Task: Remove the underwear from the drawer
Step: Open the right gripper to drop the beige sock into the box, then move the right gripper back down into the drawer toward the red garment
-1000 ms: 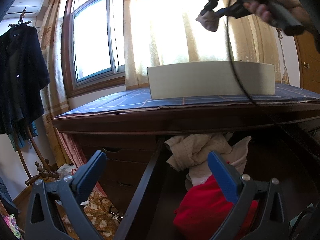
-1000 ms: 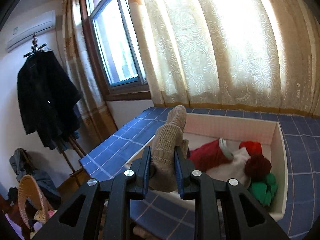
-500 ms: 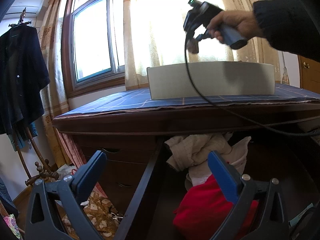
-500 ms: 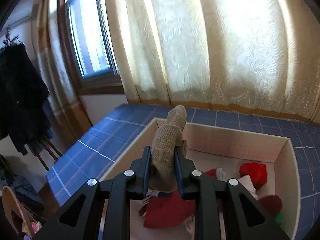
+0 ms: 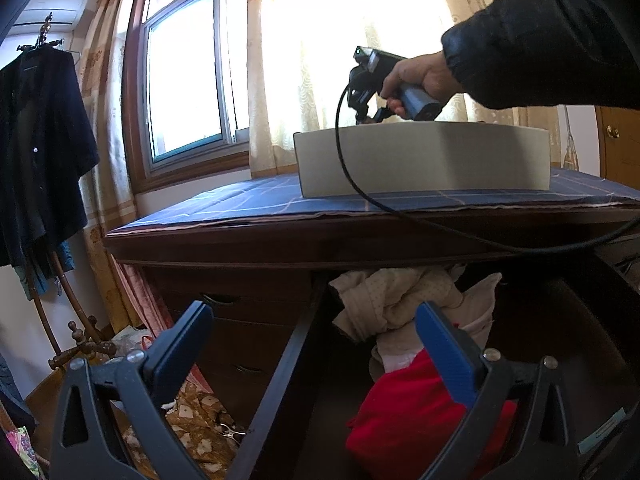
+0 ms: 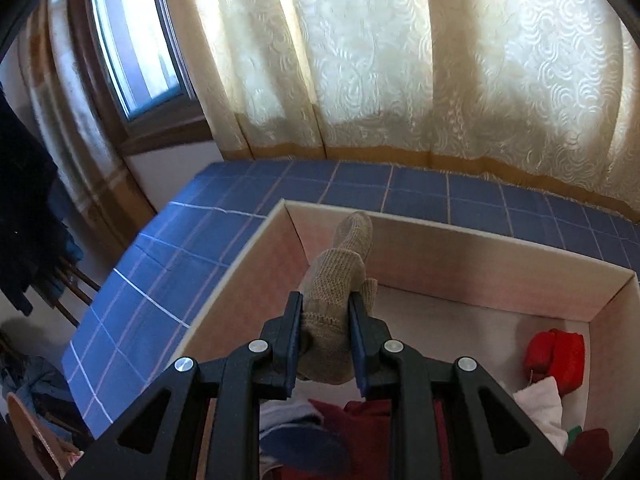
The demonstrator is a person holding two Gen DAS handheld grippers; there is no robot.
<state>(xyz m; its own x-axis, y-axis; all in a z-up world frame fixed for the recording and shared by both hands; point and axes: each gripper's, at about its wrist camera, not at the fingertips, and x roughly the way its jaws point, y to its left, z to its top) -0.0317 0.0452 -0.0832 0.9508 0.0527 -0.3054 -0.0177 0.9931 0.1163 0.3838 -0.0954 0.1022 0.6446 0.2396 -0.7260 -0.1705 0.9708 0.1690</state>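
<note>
My right gripper (image 6: 325, 312) is shut on a beige knitted sock (image 6: 340, 268), held over the near left corner of a white box (image 6: 480, 240) that stands on the blue checked dresser top (image 6: 160, 256). In the left wrist view the same right gripper (image 5: 362, 114) dips behind the rim of the white box (image 5: 420, 160), in a person's hand (image 5: 416, 76). My left gripper (image 5: 316, 328) stands open and holds nothing, low in front of the open drawer (image 5: 280, 376), where cream garments (image 5: 392, 296) and a red one (image 5: 404, 412) lie.
The box holds red clothes (image 6: 556, 354), a white piece (image 6: 536, 404) and dark red cloth (image 6: 360, 420). A black cable (image 5: 360, 192) trails over the box front. Curtains (image 6: 400, 60) and a window (image 5: 188, 80) are behind. A dark coat (image 5: 36, 152) hangs on a stand at left.
The right gripper has moved forward and down with the sock, from high above the dresser to the left end of the box. The left gripper has stayed still.
</note>
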